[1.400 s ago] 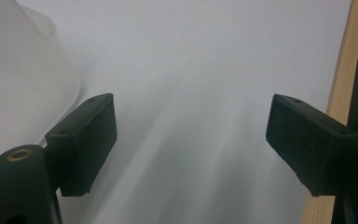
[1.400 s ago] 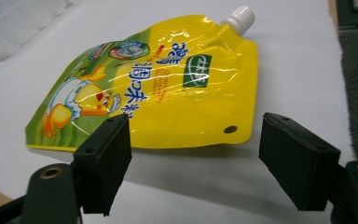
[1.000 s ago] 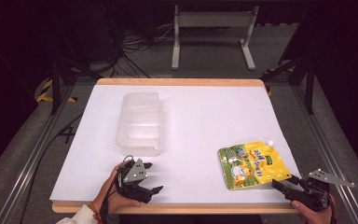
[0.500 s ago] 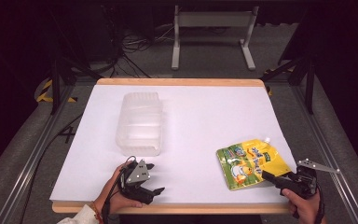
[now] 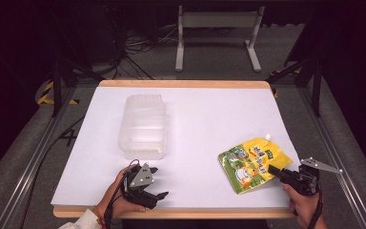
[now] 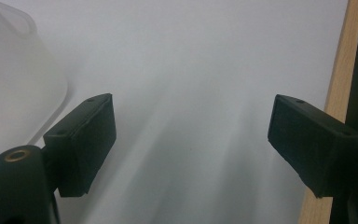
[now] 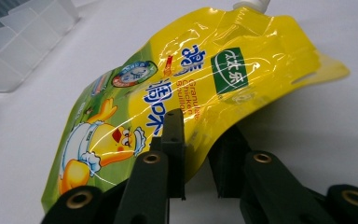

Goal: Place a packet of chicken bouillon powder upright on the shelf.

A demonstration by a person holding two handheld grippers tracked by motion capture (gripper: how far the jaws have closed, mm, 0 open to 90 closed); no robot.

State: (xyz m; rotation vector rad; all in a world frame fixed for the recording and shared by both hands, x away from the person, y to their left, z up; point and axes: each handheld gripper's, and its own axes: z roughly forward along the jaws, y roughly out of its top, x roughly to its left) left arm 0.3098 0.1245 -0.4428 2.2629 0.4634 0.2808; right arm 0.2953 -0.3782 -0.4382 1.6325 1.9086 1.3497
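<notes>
Right gripper [image 5: 272,169]: jaws have just been closing and are clamped on the near right edge of the yellow-green pouch [image 5: 252,163]. In the right gripper view one jaw sits on the printed face and the other under the edge, and the film buckles upward at the pinch [image 7: 200,154]. The pouch carries a cartoon chick, blue lettering and a green label, with a white spout [image 7: 250,4] at its far end. The grabbed side is raised a little; the rest lies on the white tabletop [image 5: 205,124], in the near right part, spout pointing away from the person.

Left gripper [image 5: 158,195]: jaws wide apart, nothing between them. In the left gripper view, bare white sheet lies between the two black pads [image 6: 81,142]. It rests low over the near left part of the tabletop, close to the wooden front edge [image 6: 335,100].

Clear plastic container [image 5: 143,125]: ribbed, translucent, on the left half of the tabletop, just beyond the left gripper and not touching it. It stands well apart from the pouch. Its corner shows at the left of the left gripper view [image 6: 14,79].
</notes>
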